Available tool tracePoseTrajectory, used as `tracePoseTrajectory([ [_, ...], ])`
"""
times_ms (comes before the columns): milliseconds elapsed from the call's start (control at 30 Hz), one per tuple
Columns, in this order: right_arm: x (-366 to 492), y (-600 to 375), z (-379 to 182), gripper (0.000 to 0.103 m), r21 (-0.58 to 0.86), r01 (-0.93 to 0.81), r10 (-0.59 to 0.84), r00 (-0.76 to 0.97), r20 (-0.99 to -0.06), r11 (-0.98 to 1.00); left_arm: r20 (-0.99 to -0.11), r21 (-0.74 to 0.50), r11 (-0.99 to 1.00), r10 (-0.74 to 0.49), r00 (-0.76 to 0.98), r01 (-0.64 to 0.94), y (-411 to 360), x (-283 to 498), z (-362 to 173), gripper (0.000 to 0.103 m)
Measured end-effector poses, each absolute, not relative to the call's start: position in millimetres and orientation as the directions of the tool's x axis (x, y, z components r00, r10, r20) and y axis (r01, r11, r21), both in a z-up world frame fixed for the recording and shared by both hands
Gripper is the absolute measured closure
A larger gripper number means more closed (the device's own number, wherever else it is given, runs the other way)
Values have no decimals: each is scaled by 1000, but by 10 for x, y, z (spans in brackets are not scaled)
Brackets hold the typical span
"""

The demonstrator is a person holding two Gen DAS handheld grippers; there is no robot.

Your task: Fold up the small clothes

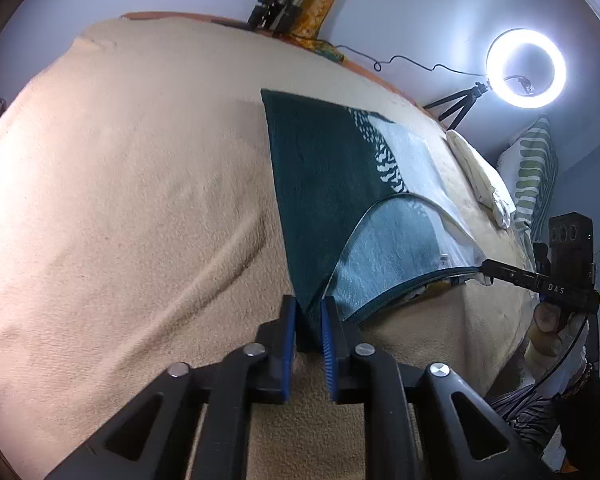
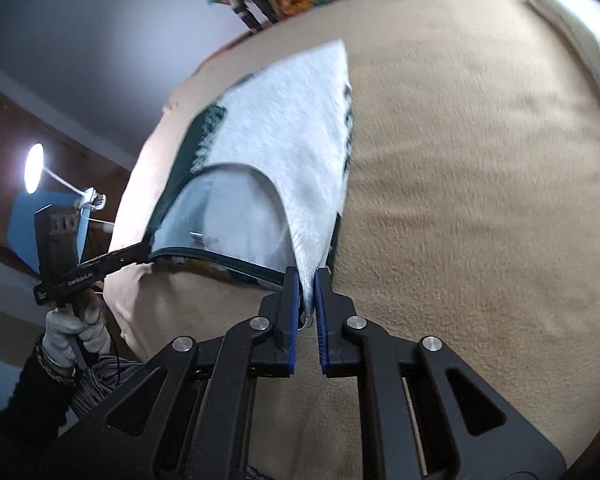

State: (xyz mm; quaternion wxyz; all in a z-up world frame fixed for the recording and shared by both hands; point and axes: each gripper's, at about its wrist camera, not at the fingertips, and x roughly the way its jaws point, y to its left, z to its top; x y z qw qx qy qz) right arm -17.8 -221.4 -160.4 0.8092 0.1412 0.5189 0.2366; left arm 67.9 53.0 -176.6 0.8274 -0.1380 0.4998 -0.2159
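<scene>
— Looking at the bed (image 1: 120, 200), where's the towel (image 1: 324, 184) lying?

— Stretched flat on the blanket, its length running away toward twelve o'clock from both hands.

— And the near edge?

— Lifted. The left gripper (image 1: 309, 312) has its jaws clenched on the dark green corner; the right gripper (image 2: 307, 300) pinches the white one. Neither hand's nearer; the fold should go straight to twelve.

A dark green garment (image 1: 320, 168) with a white panel and white speckles lies on a beige blanket (image 1: 140, 180). The black grippers carry blue pads (image 1: 327, 336).
</scene>
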Motion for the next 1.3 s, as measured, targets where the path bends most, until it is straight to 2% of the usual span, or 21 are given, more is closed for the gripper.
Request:
tracePoseTrajectory([
  [33, -185, -2224, -1546, 88, 459, -249, 521, 358, -775, 853, -768, -438, 873, -488, 415, 217, 554, 669, -1751, 71],
  [100, -155, -2261, -1471, 77, 454, -259, 522, 367, -770, 853, -752, -460, 868, -493, 438, 188, 674, 623, -1653, 63],
  [167, -163, -2326, -1416, 55, 462, -258, 529, 391, -753, 849, -727, -490, 855, -510, 460, 173, 780, 619, -1574, 50],
  [233, -135, -2394, -1347, 51, 475, -246, 534, 437, -724, 845, -706, -502, 850, -509, 493, 158, 864, 644, -1489, 43],
  [400, 73, -2483, -1332, 51, 523, -213, 553, 496, -670, 825, -676, -567, 815, -546, 495, 124, 890, 867, -1484, 42],
  [533, 263, -2458, -1503, 51, 591, -206, 613, 437, -658, 780, -651, -659, 748, -615, 445, 70, 898, 1111, -1655, 43],
  [733, 523, -2465, -1810, 50, 685, -135, 673, 392, -627, 716, -636, -709, 705, -644, 425, 5, 906, 1418, -1845, 44],
  [967, 739, -2445, -1960, 51, 731, -124, 720, 345, -602, 671, -628, -738, 675, -688, 363, 2, 782, 1635, -2023, 57],
  [1033, 800, -2425, -1925, 51, 709, -129, 701, 351, -621, 693, -638, -726, 688, -676, 369, 6, 756, 1688, -1994, 59],
  [1133, 859, -2333, -1678, 52, 593, -177, 604, 425, -674, 786, -655, -703, 711, -657, 372, 19, 701, 1733, -1953, 62],
  [1233, 957, -2026, -1327, 77, 485, -308, 575, 446, -686, 818, -681, -666, 745, -621, 388, 25, 646, 1752, -1912, 63],
  [1300, 1092, -1734, -1151, 78, 428, -374, 563, 431, -705, 823, -696, -636, 771, -591, 407, 32, 627, 1739, -1865, 62],
])
